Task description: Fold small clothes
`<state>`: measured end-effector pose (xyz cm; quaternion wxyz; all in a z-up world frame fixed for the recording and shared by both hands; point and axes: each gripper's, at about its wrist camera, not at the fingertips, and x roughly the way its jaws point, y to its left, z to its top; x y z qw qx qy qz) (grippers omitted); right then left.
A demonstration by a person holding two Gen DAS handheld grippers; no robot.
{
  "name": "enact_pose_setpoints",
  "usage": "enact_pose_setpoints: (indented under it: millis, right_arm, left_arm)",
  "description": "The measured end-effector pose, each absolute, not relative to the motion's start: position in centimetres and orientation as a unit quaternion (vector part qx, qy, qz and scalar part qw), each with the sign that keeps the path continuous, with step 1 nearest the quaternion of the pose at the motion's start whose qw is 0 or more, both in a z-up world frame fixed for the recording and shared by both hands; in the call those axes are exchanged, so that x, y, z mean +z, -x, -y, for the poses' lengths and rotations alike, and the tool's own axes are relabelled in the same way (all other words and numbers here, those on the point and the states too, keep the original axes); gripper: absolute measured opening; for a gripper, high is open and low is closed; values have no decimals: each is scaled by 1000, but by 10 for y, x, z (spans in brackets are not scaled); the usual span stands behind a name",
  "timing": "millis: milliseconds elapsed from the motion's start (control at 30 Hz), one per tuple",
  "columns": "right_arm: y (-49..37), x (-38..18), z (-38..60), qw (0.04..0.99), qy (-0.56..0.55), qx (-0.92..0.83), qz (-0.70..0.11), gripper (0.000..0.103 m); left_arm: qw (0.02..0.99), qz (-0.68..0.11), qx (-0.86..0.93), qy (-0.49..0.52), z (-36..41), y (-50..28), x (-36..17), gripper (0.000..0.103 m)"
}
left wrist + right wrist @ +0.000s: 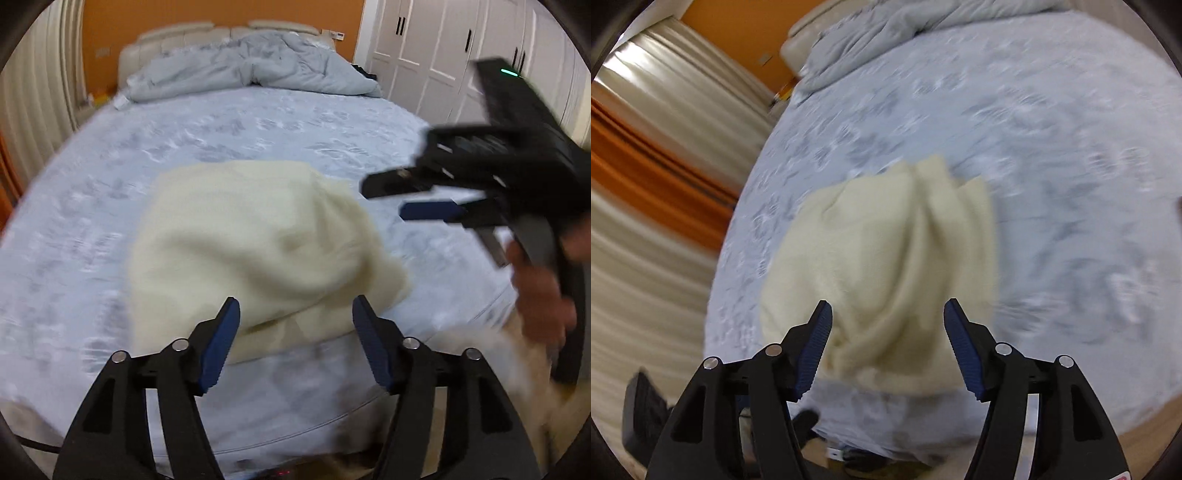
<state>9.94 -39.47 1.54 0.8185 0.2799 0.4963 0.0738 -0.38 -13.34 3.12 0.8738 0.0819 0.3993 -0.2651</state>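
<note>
A cream garment (pixel 251 240) lies bunched and partly folded on the pale blue bed (pixel 110 184), near its front edge. My left gripper (pixel 295 332) hovers over the garment's near edge, jaws apart, with the blue pads (pixel 221 343) clear of the cloth. The right gripper (pixel 384 201) reaches in from the right, held by a hand (pixel 539 295), its fingers spread beside the garment's right side. In the right wrist view the garment (pixel 886 251) shows deep creases, and the right gripper (pixel 888 339) is open above its near end, gripping nothing. Both views are motion-blurred.
A crumpled grey duvet (pixel 258 66) lies against the cream headboard (pixel 177 37) at the far end. White wardrobe doors (pixel 424 44) stand at the right, and curtains (pixel 665 110) hang to the left of the bed. A dark object (pixel 639 406) sits on the floor by the bed's edge.
</note>
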Motion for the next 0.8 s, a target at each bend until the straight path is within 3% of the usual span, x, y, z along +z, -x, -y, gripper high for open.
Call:
enact_pose_setpoints:
  millis: [167,233,267,433,500,633,800]
  right_arm:
    - [-139,-30,357,771,-285,83,-564,62]
    - [-146,-37,345,763,-294,87,-569,21]
    - [-151,-29,340,769,-289,92,-563,16]
    - [-123,59,372,825,-328,136,-440,13]
    - [-111,48,389,836,-293,92,-454,15]
    - [-113,-48,407,784,-249,19,-569,21]
    - [-85,16,409,832,-261,27,-489,31]
  left_arm:
    - [871,-439,-214,-56,87,-7,15,62]
    - [872,-447,-197,-46,77,-9,13,62]
    - [872,-449,-189,-41,72,-12,13,62]
    - [879,-438,-186,-33,71,-21,21,62]
    - [874,-446,-188,-29,74,-27,16,62]
    - [863,-464,-197,-44,92,-41,-8,65]
    - [865,-457,-203,-41,97,-39,-5,66]
